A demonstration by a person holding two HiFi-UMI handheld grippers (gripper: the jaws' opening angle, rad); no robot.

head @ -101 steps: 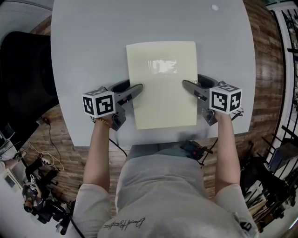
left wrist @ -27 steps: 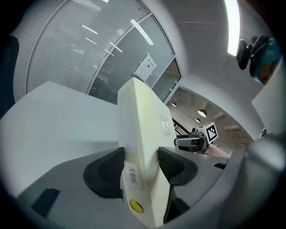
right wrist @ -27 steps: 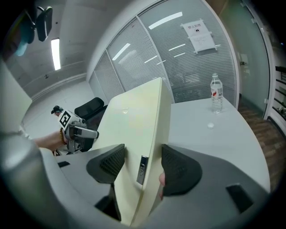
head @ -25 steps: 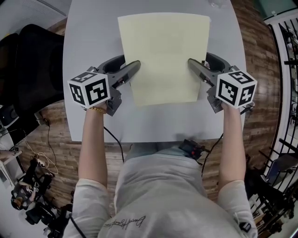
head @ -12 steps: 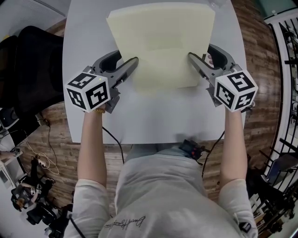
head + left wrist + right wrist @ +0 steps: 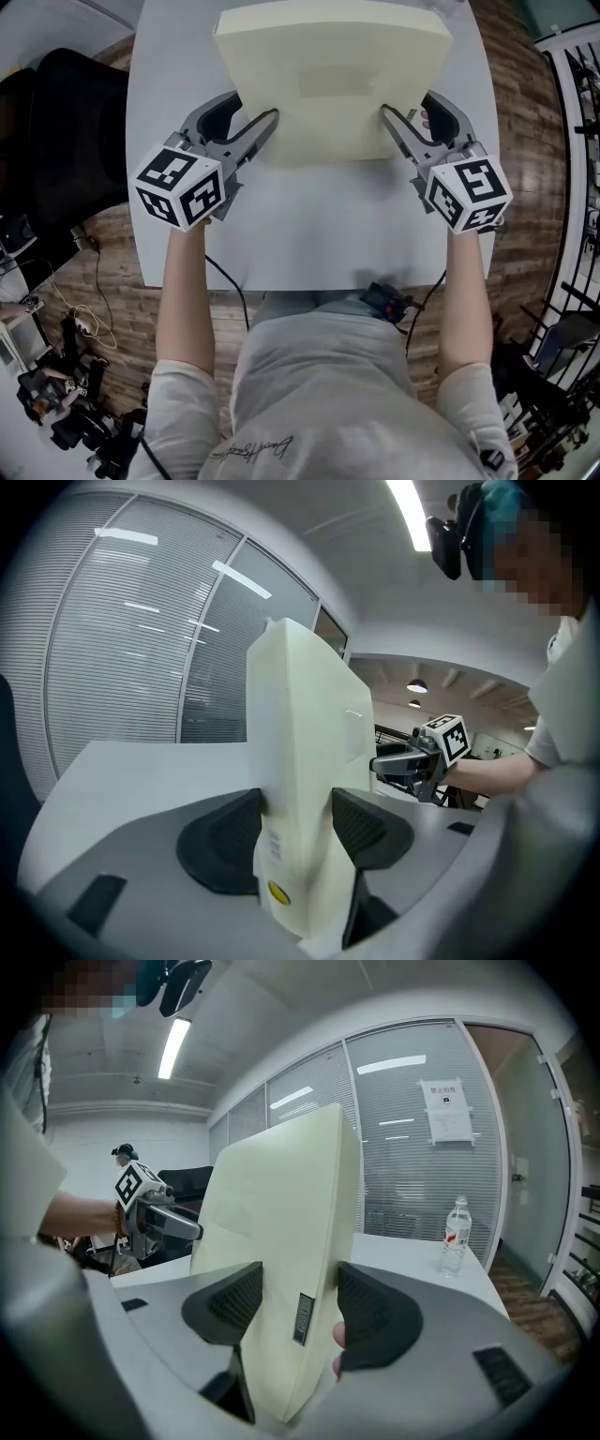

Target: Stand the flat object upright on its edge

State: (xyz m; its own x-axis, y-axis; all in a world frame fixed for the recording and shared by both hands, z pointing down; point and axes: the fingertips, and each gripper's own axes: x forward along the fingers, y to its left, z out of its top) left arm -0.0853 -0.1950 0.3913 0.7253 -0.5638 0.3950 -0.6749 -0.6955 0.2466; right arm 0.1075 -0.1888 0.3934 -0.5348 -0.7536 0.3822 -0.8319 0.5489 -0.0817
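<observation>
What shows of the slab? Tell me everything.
The slab is thick, pale cream and plain-faced, perhaps foam. It is tilted steeply over the table, far edge raised. The left gripper and right gripper clamp its side edges. A yellow dot marks the left edge, a grey label the right.

Pale cream flat object (image 6: 333, 84); light grey table (image 6: 309, 225); grey left gripper (image 6: 255, 108) and right gripper (image 6: 405, 105), black mesh-textured pads (image 6: 223, 841), black-and-white marker cubes (image 6: 183, 185); brown wood-plank floor (image 6: 525, 141)
</observation>
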